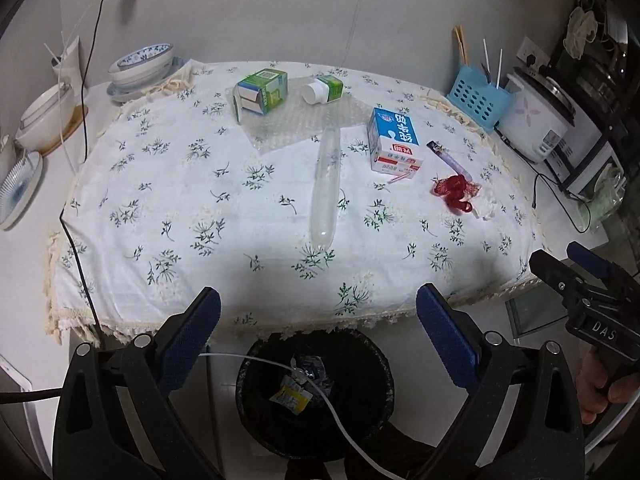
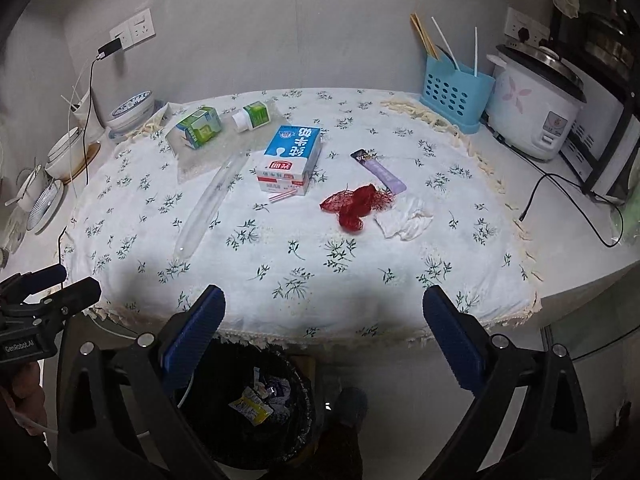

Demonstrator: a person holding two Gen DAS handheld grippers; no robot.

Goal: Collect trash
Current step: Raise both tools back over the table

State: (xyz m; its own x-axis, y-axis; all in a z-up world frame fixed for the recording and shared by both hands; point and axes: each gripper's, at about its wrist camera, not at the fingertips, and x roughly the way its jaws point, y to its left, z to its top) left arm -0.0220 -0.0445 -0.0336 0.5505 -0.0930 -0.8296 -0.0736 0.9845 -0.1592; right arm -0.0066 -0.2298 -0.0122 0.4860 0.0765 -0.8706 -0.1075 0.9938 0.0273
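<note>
Both claws gape empty; only the right view shows crumpled tissue clearly.

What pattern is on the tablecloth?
White tablecloth with small scattered green leafy sprigs and a cream fringed edge; clearest in the right wrist view.

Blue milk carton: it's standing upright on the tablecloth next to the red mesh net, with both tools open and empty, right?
Not quite. The blue milk carton lies flat on its side on the tablecloth, as the right wrist view shows. The rest holds: the red mesh net is beside it, and the left tool and right tool are open and empty.
</note>
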